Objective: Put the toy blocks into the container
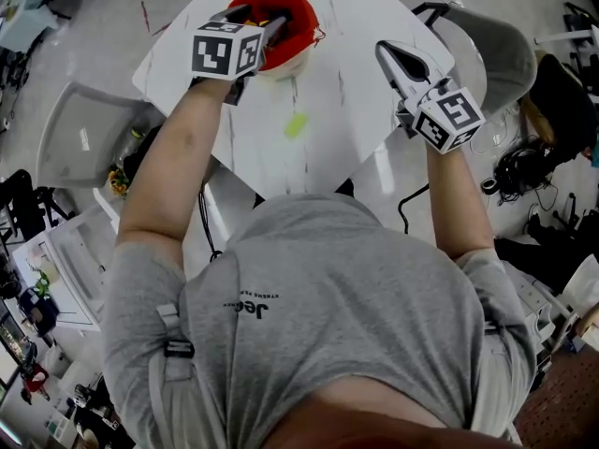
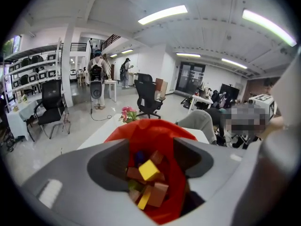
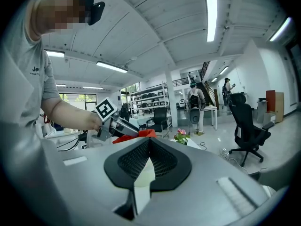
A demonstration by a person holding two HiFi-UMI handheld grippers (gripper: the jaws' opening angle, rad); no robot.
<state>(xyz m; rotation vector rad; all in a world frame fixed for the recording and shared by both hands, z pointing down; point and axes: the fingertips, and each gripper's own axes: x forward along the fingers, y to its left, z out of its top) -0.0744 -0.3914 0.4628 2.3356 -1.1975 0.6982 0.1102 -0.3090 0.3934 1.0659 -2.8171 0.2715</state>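
Observation:
A red container (image 1: 298, 15) stands at the far side of the white table (image 1: 356, 110). My left gripper (image 1: 257, 19) hangs over its mouth. In the left gripper view the gripper (image 2: 150, 161) is open, and its pads touch nothing. Between them, down in the red container (image 2: 176, 182), lie several blocks; a yellow block (image 2: 149, 170) is on top, with brown ones beside it. A yellow-green block (image 1: 296, 124) lies alone on the table, nearer me. My right gripper (image 1: 388, 52) is held off to the right, shut and empty (image 3: 149, 142).
Grey chairs stand at the table's left (image 1: 80, 129) and right (image 1: 505, 50). Cables and clutter lie on the floor at the right (image 1: 524, 171). A small bunch of pink flowers (image 2: 128, 113) sits beyond the container. People (image 2: 96, 76) stand far off in the room.

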